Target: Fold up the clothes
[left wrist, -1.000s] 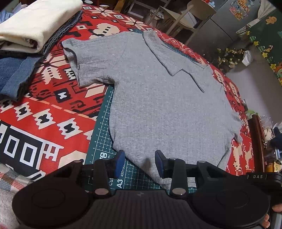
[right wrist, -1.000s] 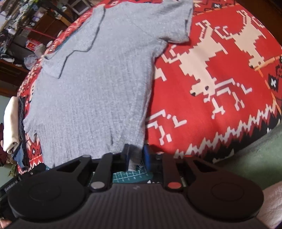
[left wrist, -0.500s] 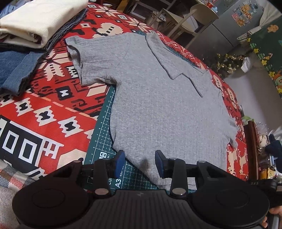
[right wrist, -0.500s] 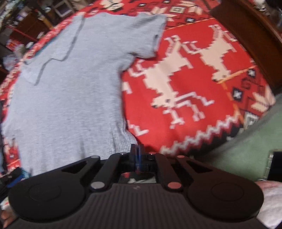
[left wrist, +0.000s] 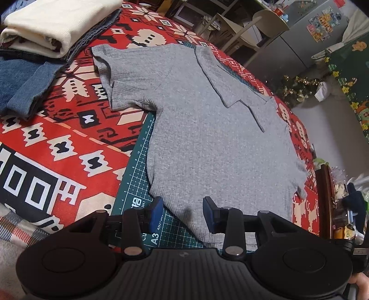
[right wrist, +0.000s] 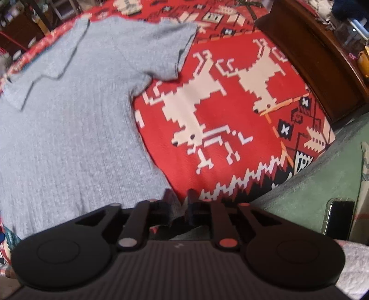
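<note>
While the grey shirt [left wrist: 214,129] is lying flat on the mat, I'm holding my left gripper [left wrist: 183,213] wide at its hem; my right gripper [right wrist: 178,203], pinching the corner narrowly, risks slipping.

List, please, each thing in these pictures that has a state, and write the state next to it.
grey shirt: spread flat, unfolded
left gripper: open, over the shirt's hem
right gripper: fingers close together on the shirt's hem corner
cream garment: folded, on top of a stack
jeans: folded
phone: screen dark
</note>
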